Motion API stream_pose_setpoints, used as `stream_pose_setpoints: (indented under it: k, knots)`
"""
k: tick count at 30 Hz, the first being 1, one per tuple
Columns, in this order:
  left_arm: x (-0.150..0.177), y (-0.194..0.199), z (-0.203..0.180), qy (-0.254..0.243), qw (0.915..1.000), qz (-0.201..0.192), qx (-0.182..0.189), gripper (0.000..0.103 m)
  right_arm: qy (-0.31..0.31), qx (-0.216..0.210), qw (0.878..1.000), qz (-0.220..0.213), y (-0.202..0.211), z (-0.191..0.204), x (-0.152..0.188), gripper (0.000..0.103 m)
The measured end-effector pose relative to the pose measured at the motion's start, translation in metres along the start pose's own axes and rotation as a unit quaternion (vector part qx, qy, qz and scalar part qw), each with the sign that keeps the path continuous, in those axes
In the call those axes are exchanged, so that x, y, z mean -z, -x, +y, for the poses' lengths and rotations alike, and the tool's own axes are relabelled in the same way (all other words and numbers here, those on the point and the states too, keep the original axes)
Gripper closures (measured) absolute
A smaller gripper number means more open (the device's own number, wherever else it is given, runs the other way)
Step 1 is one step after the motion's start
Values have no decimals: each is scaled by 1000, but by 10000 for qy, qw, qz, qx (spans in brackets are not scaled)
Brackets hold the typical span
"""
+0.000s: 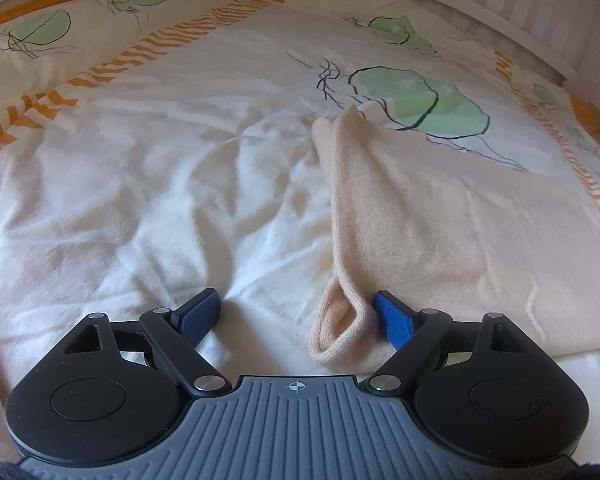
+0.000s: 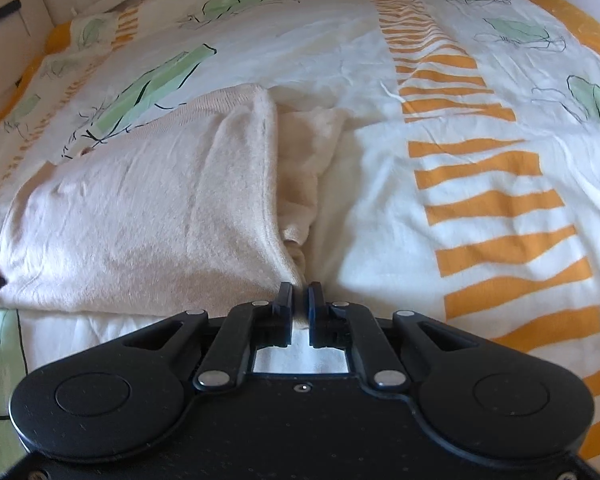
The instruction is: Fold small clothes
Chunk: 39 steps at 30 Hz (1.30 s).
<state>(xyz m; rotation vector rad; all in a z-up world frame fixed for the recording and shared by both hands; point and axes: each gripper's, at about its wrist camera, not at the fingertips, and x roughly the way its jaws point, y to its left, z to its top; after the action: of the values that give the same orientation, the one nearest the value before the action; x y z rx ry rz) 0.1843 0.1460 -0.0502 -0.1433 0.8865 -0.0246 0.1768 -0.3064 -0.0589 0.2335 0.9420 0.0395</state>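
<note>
Both grippers tilt down over the bed (image 1: 140,184): the left gripper (image 1: 296,312) gapes beside the sweater's (image 1: 440,240) cuff (image 1: 340,328), the right gripper (image 2: 300,300) pinches its hem (image 2: 296,276).

1. No words, brand names or numbers can be read in either view.
2. The only sign is a small crosshair mark, a circle split into quarters, on the ribbed grey plate of the left gripper (image 1: 296,314), near its front edge.
3. The duvet cover (image 2: 380,60) carries only drawn leaves and orange stripes, no lettering.
</note>
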Motion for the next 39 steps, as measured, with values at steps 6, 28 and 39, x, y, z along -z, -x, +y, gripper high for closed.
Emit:
stream_pose_setpoints:
  k: [6,28,39]
  knots:
    - [3,1,-2,-116,9998,13,-136,18,-39,-53,10000,-17,-1,-2,1,93]
    - [-13,57,-28,-91,9977,-292,-607,20,-1029,-695,9922,-139,16,-30,-2,57]
    - [-41,43,-135,-1143,9916,-559,224,20,-1197,-742,9888,-491,9,-45,-65,50]
